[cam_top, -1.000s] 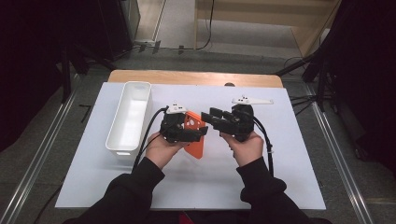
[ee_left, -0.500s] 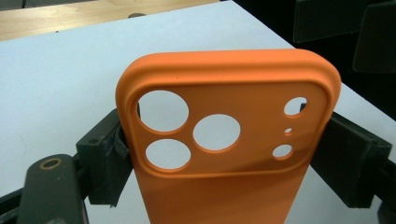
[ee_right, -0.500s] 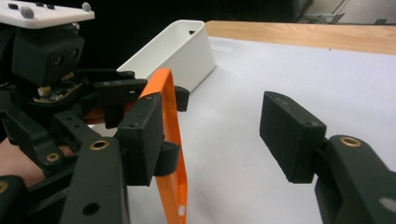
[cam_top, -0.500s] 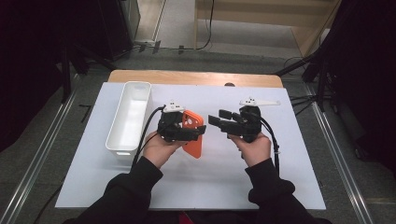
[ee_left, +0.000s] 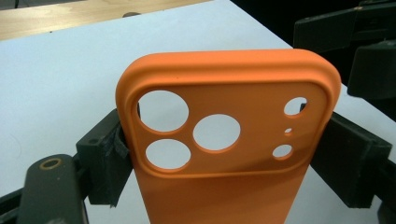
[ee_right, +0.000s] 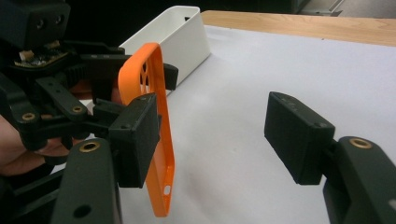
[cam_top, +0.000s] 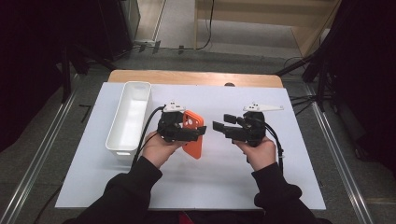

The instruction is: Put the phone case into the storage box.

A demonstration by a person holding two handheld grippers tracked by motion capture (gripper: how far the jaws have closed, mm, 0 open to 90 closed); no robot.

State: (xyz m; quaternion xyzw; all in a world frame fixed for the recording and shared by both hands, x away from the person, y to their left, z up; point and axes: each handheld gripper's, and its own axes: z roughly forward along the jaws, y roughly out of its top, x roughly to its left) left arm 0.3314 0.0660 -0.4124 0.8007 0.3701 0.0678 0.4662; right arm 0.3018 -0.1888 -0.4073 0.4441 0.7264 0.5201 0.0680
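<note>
- Forearms in dark sleeves enter from the near edge of the table (cam_top: 280, 186); each hand carries a gripper over the middle of the white surface.
- Right gripper (cam_top: 219, 127): a second ago its jaws reached across to the orange phone case (cam_top: 194, 135); now it sits apart from the case, toward the right edge. Its jaws have just been opening, and in the right gripper view they stand spread with nothing but bare table between the pads, the case just beside one pad (ee_right: 137, 137).
- Left gripper (cam_top: 201, 132): unmoved. In the left gripper view its pads (ee_left: 105, 161) pinch the case (ee_left: 224, 140) across its width, at the level of the camera cut-outs.
- Case: held clear of the table, upright on its long axis, near the middle of the table and slightly left of centre.
- Reading: the right gripper appears to have let go, so the left gripper alone now carries the case; whatever the two did jointly looks finished.
- White bin (cam_top: 130, 116): empty, standing along the left edge, beyond the left hand; probably the place where the case goes next.
- Far edge: a strip of bare wood (cam_top: 196, 77) beyond the white cover.
</note>
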